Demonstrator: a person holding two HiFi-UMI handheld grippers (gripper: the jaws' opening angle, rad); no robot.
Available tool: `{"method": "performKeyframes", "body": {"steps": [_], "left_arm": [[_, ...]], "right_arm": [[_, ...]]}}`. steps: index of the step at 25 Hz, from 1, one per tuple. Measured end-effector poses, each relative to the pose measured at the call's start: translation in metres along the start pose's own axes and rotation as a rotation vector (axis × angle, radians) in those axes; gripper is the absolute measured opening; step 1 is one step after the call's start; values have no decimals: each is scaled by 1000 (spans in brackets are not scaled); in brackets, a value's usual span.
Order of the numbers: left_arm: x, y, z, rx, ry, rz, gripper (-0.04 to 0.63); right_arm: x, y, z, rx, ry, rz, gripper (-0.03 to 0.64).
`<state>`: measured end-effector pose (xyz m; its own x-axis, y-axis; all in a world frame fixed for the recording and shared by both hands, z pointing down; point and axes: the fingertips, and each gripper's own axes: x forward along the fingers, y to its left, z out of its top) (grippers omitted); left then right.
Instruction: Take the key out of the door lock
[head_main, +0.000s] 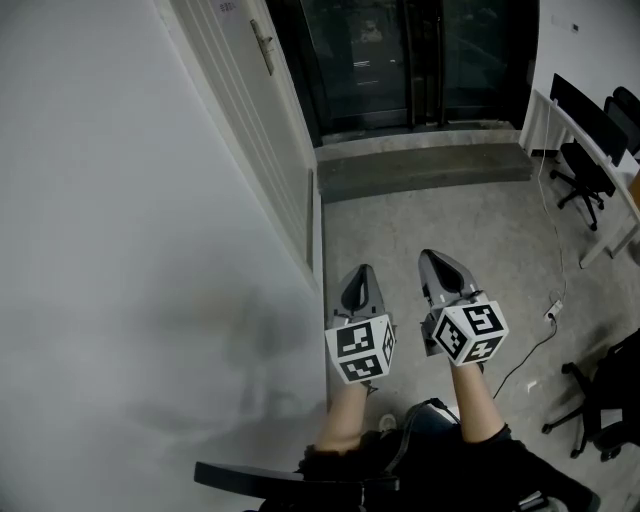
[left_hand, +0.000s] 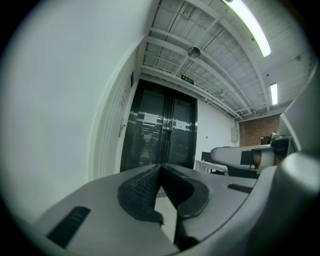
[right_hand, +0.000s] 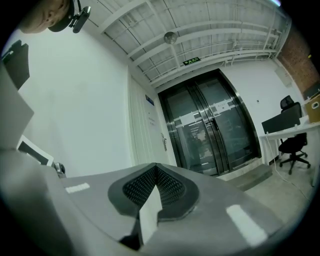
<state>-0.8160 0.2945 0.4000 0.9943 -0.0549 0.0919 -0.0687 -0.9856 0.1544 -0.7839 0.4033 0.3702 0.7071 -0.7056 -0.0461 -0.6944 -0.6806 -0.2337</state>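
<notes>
Since the jaws of my left hand-held gripper (head_main: 359, 275) and right hand-held gripper (head_main: 434, 262) are together on nothing, one must part near the door handle (head_main: 264, 45) well ahead. The key there is too small to see, so I'd approach squarely.

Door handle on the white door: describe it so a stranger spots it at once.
Find the dark glass double doors at the corridor's far end. Just left of them, in the white wall, is a white panelled door. The handle is the small lever on it, the only metal part on that pale surface.
</notes>
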Motion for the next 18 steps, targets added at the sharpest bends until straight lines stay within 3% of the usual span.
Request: {"method": "performKeyframes", "body": {"steps": [7,18], "left_arm": [[32,9,-10,-18,13,12,0],[158,19,-2,-36,22,48,0]], "right_arm": [[29,-18,-6,-27,12,-4,0],[140,-98,-3,-43,70,28,1]]}}
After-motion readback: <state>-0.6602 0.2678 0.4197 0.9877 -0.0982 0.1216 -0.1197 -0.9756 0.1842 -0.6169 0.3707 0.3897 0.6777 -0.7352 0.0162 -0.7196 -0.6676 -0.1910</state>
